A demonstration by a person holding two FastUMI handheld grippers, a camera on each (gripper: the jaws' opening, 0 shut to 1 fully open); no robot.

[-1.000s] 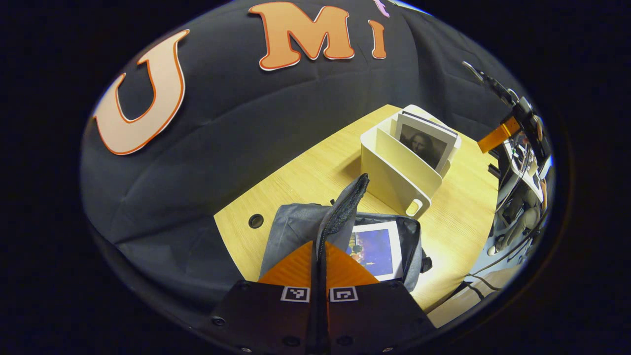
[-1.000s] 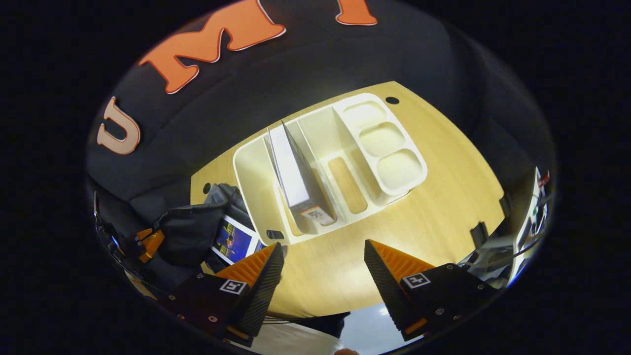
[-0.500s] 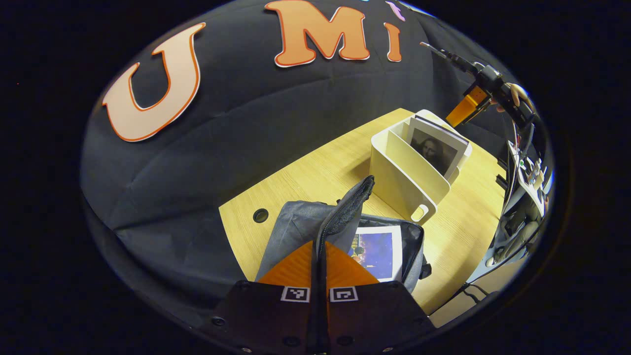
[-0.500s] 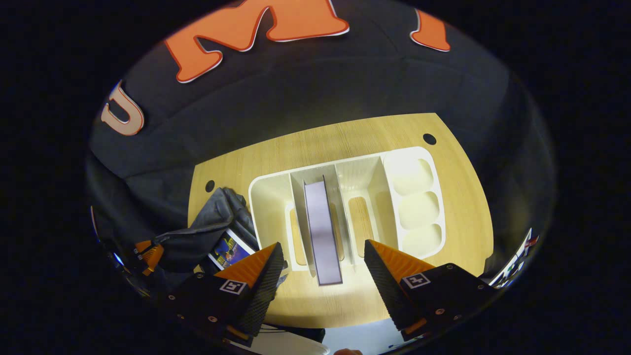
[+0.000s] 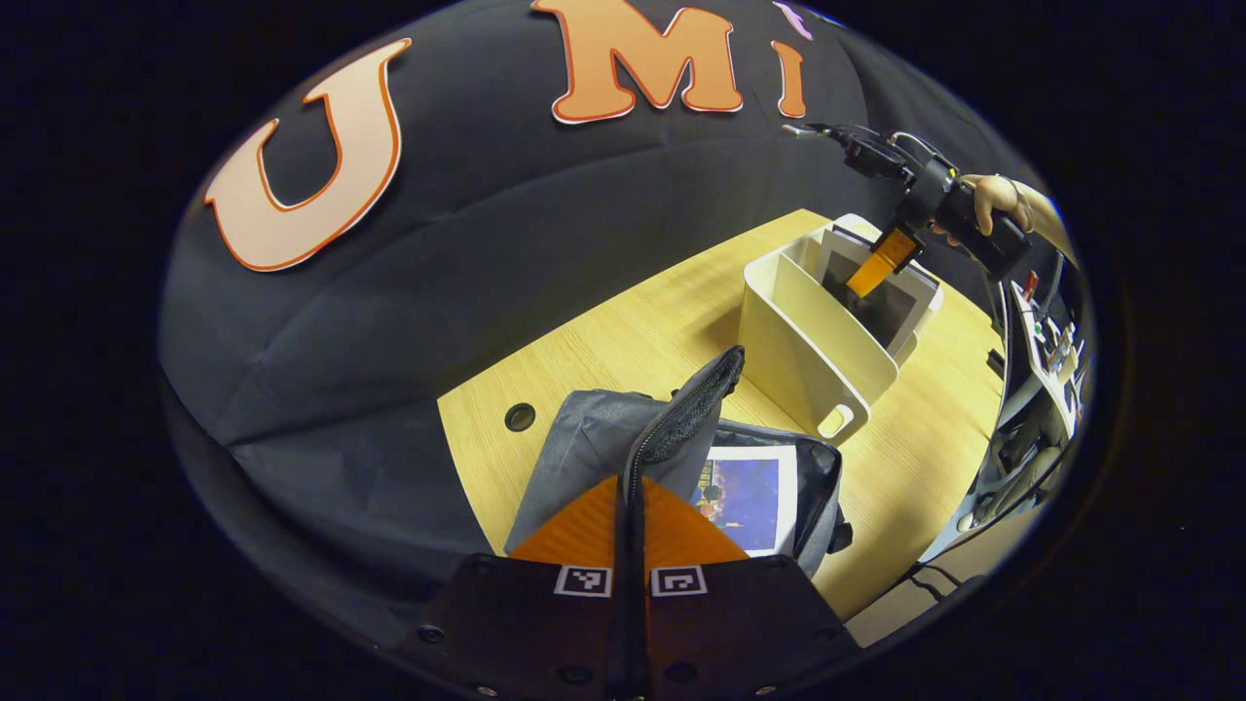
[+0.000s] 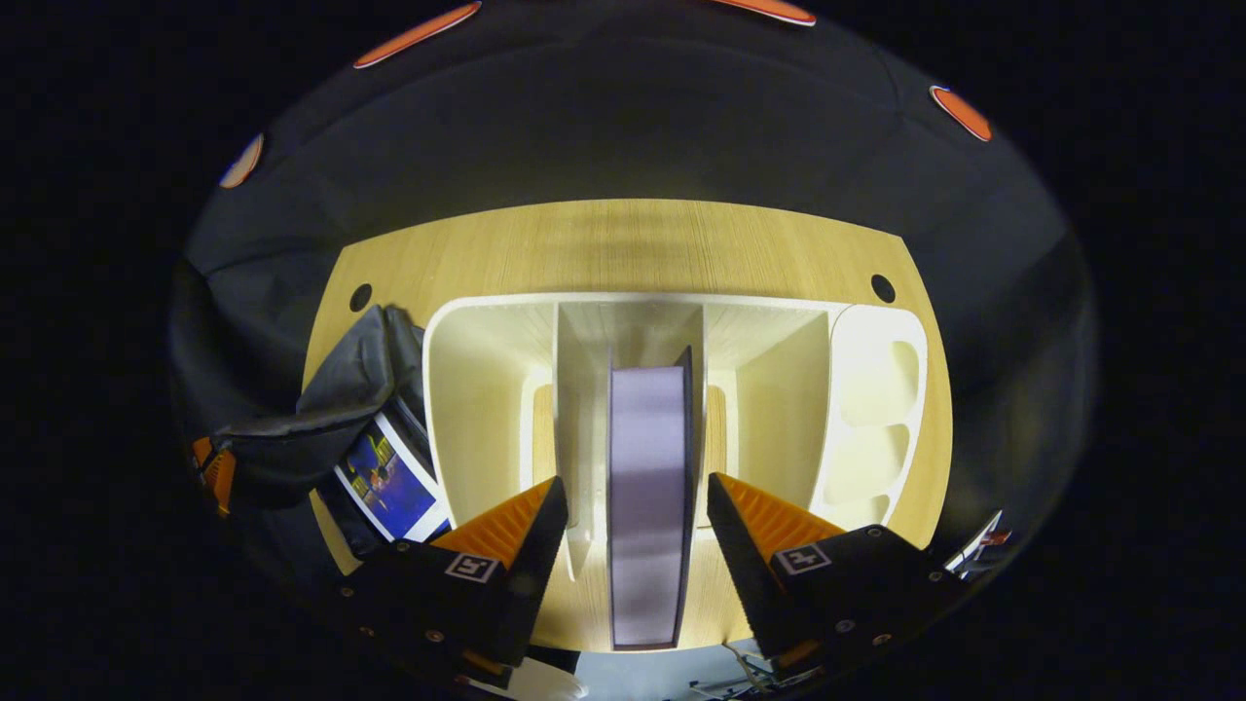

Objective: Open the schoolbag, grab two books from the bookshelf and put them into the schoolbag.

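The grey schoolbag [image 5: 584, 453] lies open on the wooden table, with a blue-covered book [image 5: 745, 492] inside it. My left gripper [image 5: 628, 487] is shut on the bag's dark flap [image 5: 691, 414] and holds it up. A second book [image 6: 647, 467] stands upright in the middle slot of the white bookshelf [image 6: 487, 389]. My right gripper [image 6: 635, 485] is open above the shelf, one finger on each side of that book's top edge, not pressing it. From the left gripper view, the right gripper [image 5: 876, 263] reaches down into the shelf [image 5: 808, 341], held by a hand [image 5: 988, 200].
The bookshelf has empty slots to either side of the book and a tray section with small wells [image 6: 876, 409] on the right. The bag [image 6: 331, 389] sits right beside the shelf's left wall. Two cable holes [image 6: 883, 288] mark the table's far edge. Equipment [image 5: 1042, 341] stands past the table's right end.
My right gripper has moved forward and down over the bookshelf, so its open fingers now straddle the upright book. The left gripper keeps hold of the flap, nearly still.
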